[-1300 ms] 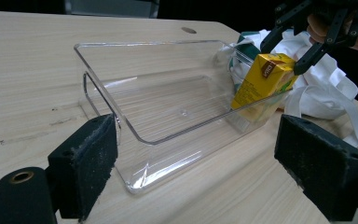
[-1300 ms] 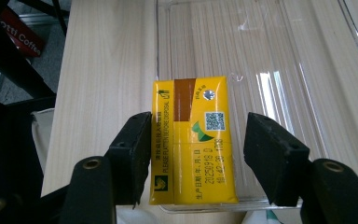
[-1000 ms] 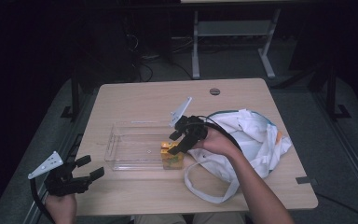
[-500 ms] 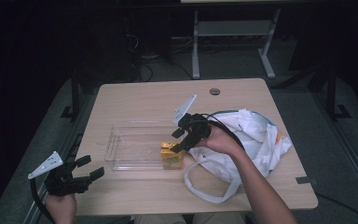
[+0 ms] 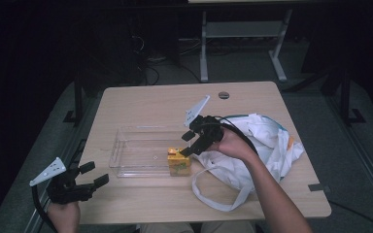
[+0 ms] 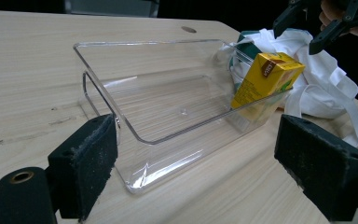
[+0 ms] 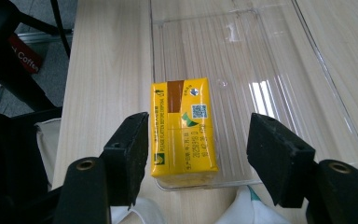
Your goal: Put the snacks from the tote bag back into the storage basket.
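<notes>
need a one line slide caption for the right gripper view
Right gripper open above a yellow juice carton standing at the near end of a clear plastic tray.

Small yellow drink carton (image 5: 178, 163), rectangular, brown band and printed codes on its top face, green graphics on the side. Stands upright inside a clear plastic tray (image 5: 126, 160), in the corner at the tray's near right end, against the end wall. Tray is shallow, oblong, transparent, holds nothing but the carton, and lies flat on the pale wooden tabletop (image 5: 141, 102).
</notes>
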{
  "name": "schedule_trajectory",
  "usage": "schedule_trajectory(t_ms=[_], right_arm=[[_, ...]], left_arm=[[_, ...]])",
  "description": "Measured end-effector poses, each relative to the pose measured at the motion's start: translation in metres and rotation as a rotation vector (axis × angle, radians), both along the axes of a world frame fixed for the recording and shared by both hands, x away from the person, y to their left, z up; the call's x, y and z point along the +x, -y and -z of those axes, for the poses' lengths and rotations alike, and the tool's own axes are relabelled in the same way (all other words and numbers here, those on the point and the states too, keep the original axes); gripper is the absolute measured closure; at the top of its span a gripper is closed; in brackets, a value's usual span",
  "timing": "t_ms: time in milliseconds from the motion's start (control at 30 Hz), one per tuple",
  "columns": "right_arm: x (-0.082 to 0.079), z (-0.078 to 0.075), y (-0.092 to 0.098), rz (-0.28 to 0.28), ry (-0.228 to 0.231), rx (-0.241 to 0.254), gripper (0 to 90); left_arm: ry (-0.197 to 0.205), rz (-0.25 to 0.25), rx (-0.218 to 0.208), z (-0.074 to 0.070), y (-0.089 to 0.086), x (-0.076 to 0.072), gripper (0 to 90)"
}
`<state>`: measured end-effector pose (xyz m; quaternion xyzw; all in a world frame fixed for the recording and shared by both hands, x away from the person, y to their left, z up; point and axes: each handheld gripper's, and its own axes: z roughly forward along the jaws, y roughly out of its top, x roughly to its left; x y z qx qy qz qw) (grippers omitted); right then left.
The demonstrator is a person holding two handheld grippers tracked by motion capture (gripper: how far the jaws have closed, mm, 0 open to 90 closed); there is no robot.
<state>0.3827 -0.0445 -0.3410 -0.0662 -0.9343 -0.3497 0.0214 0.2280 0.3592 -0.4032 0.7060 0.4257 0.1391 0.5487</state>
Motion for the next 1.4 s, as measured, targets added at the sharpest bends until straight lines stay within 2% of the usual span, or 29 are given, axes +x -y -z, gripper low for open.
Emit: schedule_trajectory(t_ms=[633, 1400], right_arm=[[0.002, -0.004, 0.011, 0.019, 0.009, 0.015, 38.1], [0.002, -0.011, 0.034, 0.073, 0.019, 0.017, 36.7]], left_arm=[[0.0, -0.001, 0.001, 0.0, 0.0, 0.0, 12.6], [-0.001, -0.001, 0.001, 0.0, 0.0, 0.0, 12.6]])
